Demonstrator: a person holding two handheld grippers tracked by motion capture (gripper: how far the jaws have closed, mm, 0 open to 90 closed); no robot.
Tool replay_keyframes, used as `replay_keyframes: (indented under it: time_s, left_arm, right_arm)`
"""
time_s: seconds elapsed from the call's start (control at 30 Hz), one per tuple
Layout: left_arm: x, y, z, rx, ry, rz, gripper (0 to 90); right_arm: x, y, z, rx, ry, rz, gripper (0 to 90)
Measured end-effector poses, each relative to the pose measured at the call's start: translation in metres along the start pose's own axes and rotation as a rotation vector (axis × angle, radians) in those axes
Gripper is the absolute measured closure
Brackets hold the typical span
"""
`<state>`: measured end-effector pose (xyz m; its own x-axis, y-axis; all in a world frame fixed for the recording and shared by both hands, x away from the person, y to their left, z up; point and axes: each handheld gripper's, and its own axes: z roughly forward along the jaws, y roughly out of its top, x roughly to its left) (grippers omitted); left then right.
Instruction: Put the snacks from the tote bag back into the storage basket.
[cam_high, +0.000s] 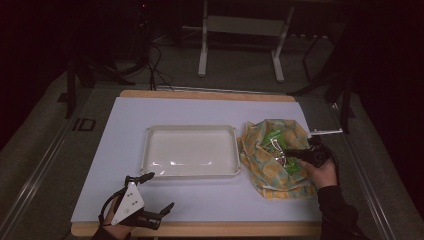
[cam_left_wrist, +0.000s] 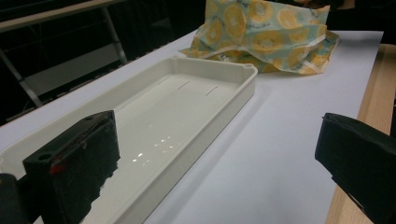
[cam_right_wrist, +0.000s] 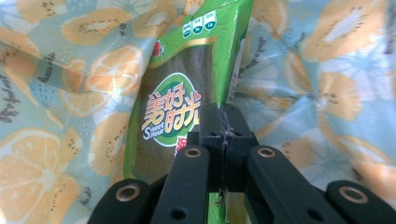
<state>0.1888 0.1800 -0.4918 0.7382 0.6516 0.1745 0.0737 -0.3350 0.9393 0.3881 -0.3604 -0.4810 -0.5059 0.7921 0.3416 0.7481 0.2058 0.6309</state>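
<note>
A green snack packet (cam_right_wrist: 173, 93) with printed lettering lies inside a cloth bag (cam_right_wrist: 70, 93) patterned with orange slices. My right gripper (cam_right_wrist: 224, 126) is shut on the packet's edge, its jaws pressed together. From above, that gripper (cam_high: 290, 151) reaches into the open bag (cam_high: 270, 175) at the right of the table, where the green packet (cam_high: 274, 137) shows. My left gripper (cam_high: 160, 191) rests open near the front left edge, nothing between its jaws. In its own view the left gripper (cam_left_wrist: 215, 163) faces the white tray (cam_left_wrist: 243, 70) and the bag (cam_left_wrist: 261, 32) beyond.
An empty white tray (cam_high: 190, 127) sits mid-table on a pale mat (cam_high: 130, 115), just left of the bag. The wooden table edge (cam_high: 200, 229) runs along the front. Metal stand legs (cam_high: 202, 60) and cables stand on the floor behind the table.
</note>
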Motion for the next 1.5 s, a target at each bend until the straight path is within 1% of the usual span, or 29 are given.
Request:
replay_keyframes:
  time_s: [0.03, 0.2, 0.37, 0.6, 0.67, 0.7, 0.77, 1.03, 1.1, 1.13, 1.2, 1.23, 1.27, 1.5]
  left_arm:
    - [0.000, 0.000, 0.000, 0.000, 0.000, 0.000, 0.4]
    - [0.000, 0.000, 0.000, 0.000, 0.001, 0.000, 0.4]
    - [0.000, 0.000, 0.000, 0.000, 0.002, 0.000, 0.4]
    - [0.000, 0.000, 0.000, 0.000, 0.001, 0.001, 0.4]
    - [0.000, 0.000, 0.000, 0.000, 0.001, 0.001, 0.4]
    - [0.000, 0.000, 0.000, 0.000, 0.002, 0.002, 0.4]
    - [0.000, 0.000, 0.000, -0.001, 0.001, 0.001, 0.4]
    - [-0.001, 0.000, 0.000, 0.001, 0.002, 0.001, 0.4]
    - [-0.001, 0.000, 0.000, 0.001, 0.003, 0.003, 0.4]
    - [-0.001, 0.000, 0.000, 0.002, 0.003, 0.002, 0.4]
    - [-0.001, 0.000, 0.000, 0.002, 0.003, 0.002, 0.4]
    - [0.000, 0.000, 0.000, 0.002, 0.003, 0.002, 0.4]
    - [0.000, 0.000, 0.000, 0.002, 0.003, 0.002, 0.4]
    - [-0.001, 0.000, 0.000, 0.004, 0.004, 0.002, 0.4]
  right_arm:
    - [-0.001, 0.000, -0.002, -0.008, 0.007, 0.011, 89.1]
    - [-0.002, -0.001, -0.011, -0.040, -0.010, 0.025, 89.2]
    - [-0.006, -0.001, -0.021, -0.076, -0.008, 0.057, 89.2]
    - [-0.009, -0.003, -0.038, -0.131, -0.011, 0.080, 89.2]
    - [-0.009, -0.003, -0.039, -0.134, -0.010, 0.082, 89.2]
    - [-0.011, -0.005, -0.045, -0.154, -0.007, 0.092, 89.2]
    - [-0.012, -0.006, -0.050, -0.168, -0.008, 0.096, 89.2]
    - [-0.015, -0.009, -0.064, -0.206, -0.019, 0.118, 89.2]
    - [-0.016, -0.010, -0.067, -0.210, -0.023, 0.117, 89.2]
    - [-0.016, -0.010, -0.069, -0.217, -0.020, 0.128, 89.2]
    - [-0.017, -0.011, -0.072, -0.220, -0.022, 0.127, 89.2]
    - [-0.017, -0.012, -0.074, -0.223, -0.025, 0.135, 89.2]
    - [-0.018, -0.013, -0.075, -0.222, -0.025, 0.132, 89.2]
    - [-0.019, -0.018, -0.085, -0.251, -0.038, 0.147, 89.2]
